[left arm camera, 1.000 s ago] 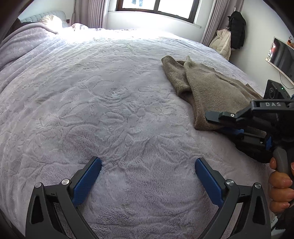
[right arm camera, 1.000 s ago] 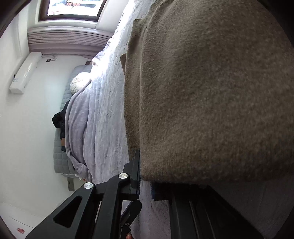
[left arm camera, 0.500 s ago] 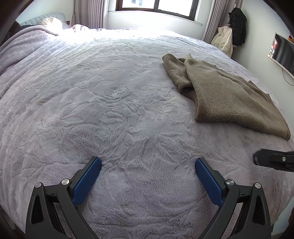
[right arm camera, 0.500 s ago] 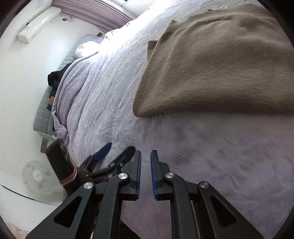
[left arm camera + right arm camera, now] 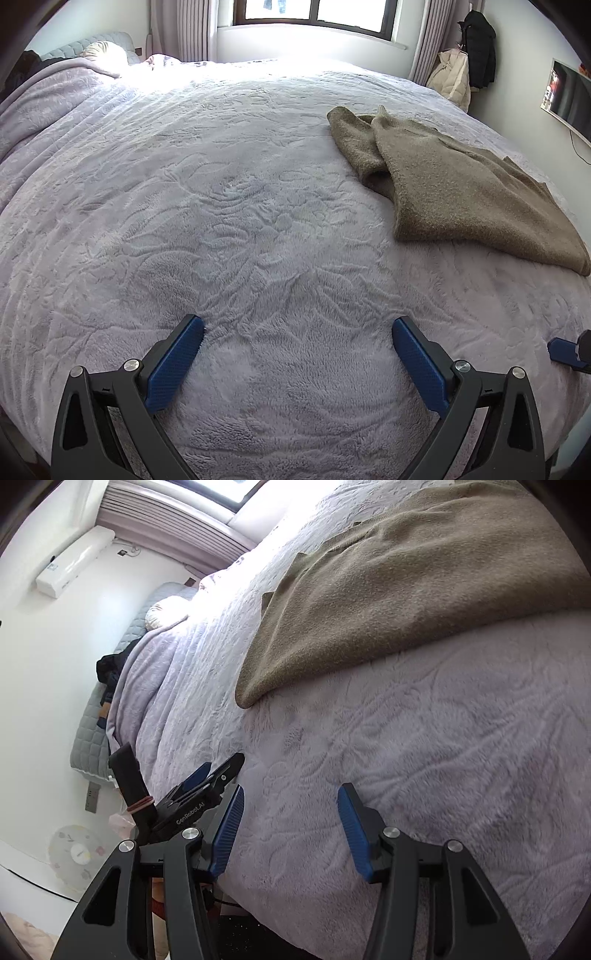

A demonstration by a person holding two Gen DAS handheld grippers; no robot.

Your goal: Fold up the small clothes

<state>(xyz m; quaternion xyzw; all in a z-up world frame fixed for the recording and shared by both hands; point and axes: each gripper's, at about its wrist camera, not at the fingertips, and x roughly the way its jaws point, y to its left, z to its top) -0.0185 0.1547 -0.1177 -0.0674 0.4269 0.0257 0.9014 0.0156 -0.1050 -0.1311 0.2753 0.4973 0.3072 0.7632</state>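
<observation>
brown sweater lies folded on far right of bed, flat so fold holds. left gripper fingers wide apart, empty. right gripper fingers apart, empty, near sweater.

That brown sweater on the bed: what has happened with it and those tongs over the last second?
The right tongs let go of the brown sweater: a second ago they were closed at its near edge, and they have since pulled back toward the foot of the bed and opened. The sweater now lies free, folded, on the lilac bedspread. The left tongs stayed open and empty over the bedspread.
</observation>
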